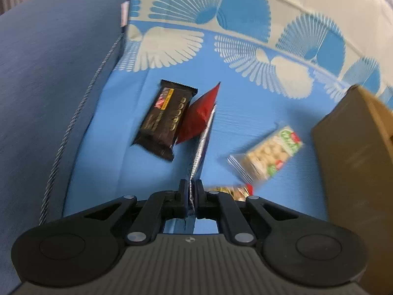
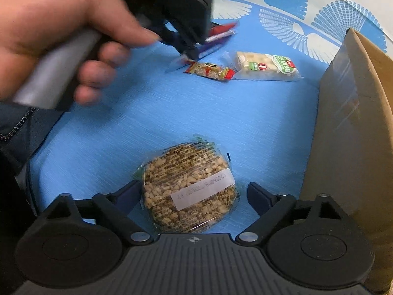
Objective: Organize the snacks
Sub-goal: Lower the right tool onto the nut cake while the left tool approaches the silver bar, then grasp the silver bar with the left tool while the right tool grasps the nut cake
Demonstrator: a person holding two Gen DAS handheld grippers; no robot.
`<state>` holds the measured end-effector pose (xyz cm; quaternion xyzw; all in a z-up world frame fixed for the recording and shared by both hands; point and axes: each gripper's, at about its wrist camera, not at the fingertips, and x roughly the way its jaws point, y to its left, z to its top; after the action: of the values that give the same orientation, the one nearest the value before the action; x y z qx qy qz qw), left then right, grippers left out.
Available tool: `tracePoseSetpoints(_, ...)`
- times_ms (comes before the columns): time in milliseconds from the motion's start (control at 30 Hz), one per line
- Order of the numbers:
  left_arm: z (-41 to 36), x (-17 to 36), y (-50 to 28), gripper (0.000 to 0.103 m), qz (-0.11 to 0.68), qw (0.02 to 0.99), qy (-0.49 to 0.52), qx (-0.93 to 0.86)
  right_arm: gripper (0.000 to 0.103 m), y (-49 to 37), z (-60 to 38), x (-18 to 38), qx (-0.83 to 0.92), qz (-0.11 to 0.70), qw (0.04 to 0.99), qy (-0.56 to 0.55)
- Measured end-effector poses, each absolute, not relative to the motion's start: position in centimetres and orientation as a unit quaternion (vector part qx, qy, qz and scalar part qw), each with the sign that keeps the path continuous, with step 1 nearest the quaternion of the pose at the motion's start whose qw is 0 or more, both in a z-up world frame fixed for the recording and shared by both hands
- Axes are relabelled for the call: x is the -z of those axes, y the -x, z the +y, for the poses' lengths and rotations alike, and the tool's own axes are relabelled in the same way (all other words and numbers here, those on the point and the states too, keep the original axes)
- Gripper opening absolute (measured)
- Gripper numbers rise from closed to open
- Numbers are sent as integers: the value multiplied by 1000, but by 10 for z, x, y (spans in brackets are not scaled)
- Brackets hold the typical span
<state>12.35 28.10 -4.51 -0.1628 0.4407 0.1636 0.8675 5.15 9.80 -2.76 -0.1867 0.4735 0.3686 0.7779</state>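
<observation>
My left gripper [image 1: 192, 191] is shut on the edge of a red, blue and silver snack packet [image 1: 201, 132], held edge-on above the blue cloth. It also shows in the right wrist view [image 2: 194, 51], gripping that packet [image 2: 218, 34]. A black chocolate bar [image 1: 165, 120] lies left of it. A white-green rice cracker pack [image 1: 267, 153] [image 2: 267, 67] and a small nut bar [image 1: 235, 190] [image 2: 211, 70] lie nearby. My right gripper [image 2: 192, 194] is open, its fingers on either side of a round puffed-grain cake [image 2: 189, 191] in clear wrap.
A cardboard box [image 1: 356, 159] [image 2: 351, 123] stands at the right. A blue cushion [image 1: 49, 86] borders the left. The blue patterned cloth [image 2: 172, 113] covers the surface. A hand [image 2: 61, 32] holds the left gripper.
</observation>
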Motion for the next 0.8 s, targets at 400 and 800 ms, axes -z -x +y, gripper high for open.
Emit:
tracePoseSetpoints(400, 299, 20, -34, 4, 439, 847, 262, -149, 82, -35, 91, 13, -357, 453, 797, 177)
tracePoseSetpoints(800, 279, 35, -58, 40, 494, 835, 209, -124, 82, -43, 84, 9, -360, 464, 794, 160)
